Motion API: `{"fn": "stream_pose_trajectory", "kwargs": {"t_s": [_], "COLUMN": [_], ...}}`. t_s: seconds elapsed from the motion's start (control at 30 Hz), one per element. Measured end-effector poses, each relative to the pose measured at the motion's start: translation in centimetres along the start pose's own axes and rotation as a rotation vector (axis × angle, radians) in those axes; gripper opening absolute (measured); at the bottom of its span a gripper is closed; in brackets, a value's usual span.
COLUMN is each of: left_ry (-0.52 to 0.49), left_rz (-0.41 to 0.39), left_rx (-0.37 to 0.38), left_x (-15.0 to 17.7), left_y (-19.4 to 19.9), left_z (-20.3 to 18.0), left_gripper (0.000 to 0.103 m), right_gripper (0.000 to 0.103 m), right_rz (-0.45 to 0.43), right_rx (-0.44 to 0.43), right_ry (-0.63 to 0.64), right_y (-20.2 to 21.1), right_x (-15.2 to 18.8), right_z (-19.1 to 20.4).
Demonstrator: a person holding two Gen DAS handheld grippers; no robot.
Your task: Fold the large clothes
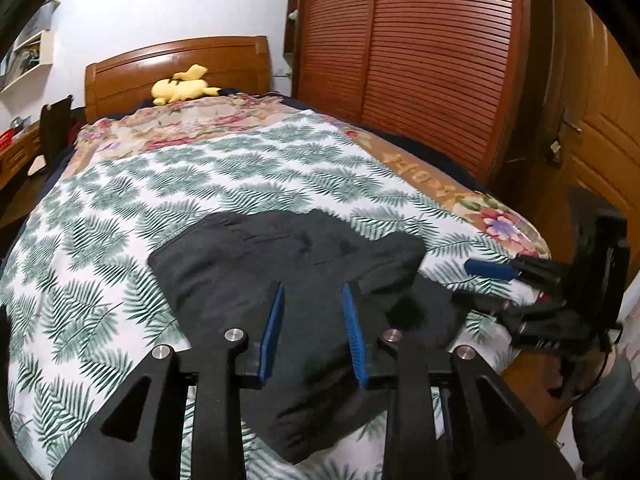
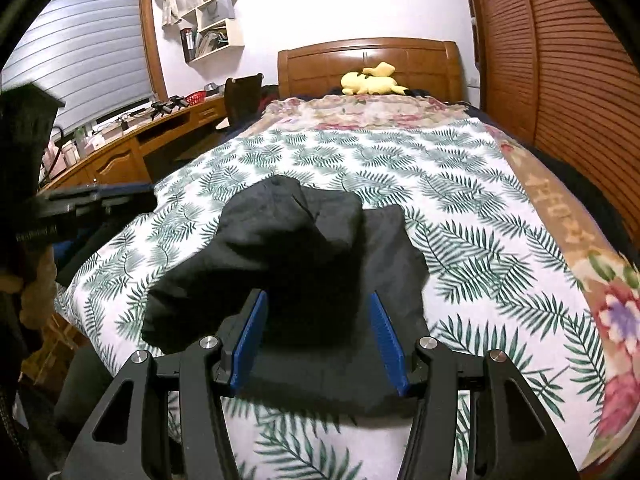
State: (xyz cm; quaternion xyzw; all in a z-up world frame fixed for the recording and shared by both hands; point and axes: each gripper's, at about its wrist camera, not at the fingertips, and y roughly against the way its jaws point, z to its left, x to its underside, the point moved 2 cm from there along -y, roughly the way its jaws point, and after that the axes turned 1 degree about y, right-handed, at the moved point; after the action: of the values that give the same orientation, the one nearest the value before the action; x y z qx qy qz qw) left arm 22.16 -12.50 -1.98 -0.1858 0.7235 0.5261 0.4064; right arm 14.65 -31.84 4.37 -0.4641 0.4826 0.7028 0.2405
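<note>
Lying bunched near the foot of the bed (image 1: pixel 120 216): a dark garment (image 1: pixel 280 264), folded over itself in rumpled layers on the fern-print cover (image 2: pixel 460 184). Hovering just above its near edge, the left gripper (image 1: pixel 313 336), jaws spread apart with 2 blue pads (image 1: pixel 272 332) showing and nothing between them but the cloth below. Hanging likewise over the same garment (image 2: pixel 304 248), the right gripper (image 2: pixel 318 344), jaws standing wide open, gripping nothing. Appearing at the right edge of the left wrist view, the right gripper again (image 1: pixel 520 280), reaching in from the side, close to the garment's corner. Resting against the wooden headboard (image 2: pixel 368 60), a yellow plush toy (image 2: pixel 370 80). Standing along the right side, a louvred wardrobe (image 1: pixel 420 60); along the left, a wooden desk (image 2: pixel 132 140) under a window blind (image 2: pixel 80 48).
</note>
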Motion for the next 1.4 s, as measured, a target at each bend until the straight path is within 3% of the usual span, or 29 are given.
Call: {"fn": "stream_pose_trajectory", "kwargs": {"t_s": [0.47,1.0,1.03,1.07,1.13,1.4], "left_ry": [0.093,0.135,0.136,0.138,0.142,0.150], "left_rz": [0.038,0.020,0.018,0.016,0.013,0.042], "left_rx": [-0.092,-0.132,-0.134,-0.135,-0.136,-0.138], "left_x": [4.4,6.5,6.6,6.6,6.7,6.7], "left_y": [0.7,2.1,2.1,2.2,2.4,1.8], "left_z": [7.6,10.5,10.7,10.7,10.9,10.9], "left_gripper": [0.031,0.031,0.031,0.031,0.031,0.036], "right_gripper": [0.067,0.070,0.061,0.038,0.014,0.007], "right_rz": [0.027,0.135,0.128,0.123,0.111,-0.058], "right_rx": [-0.008,-0.093,-0.105,-0.121,-0.137,-0.156], "right_ry": [-0.043,-0.222,-0.220,-0.209,-0.168,-0.014], "right_y": [-4.2,-9.6,-9.6,-9.6,-9.5,-4.6], "right_x": [-2.3,-3.0,-3.0,-3.1,-3.6,-6.0], "right_z": [1.1,-0.5,-0.4,-0.1,0.6,3.1]}}
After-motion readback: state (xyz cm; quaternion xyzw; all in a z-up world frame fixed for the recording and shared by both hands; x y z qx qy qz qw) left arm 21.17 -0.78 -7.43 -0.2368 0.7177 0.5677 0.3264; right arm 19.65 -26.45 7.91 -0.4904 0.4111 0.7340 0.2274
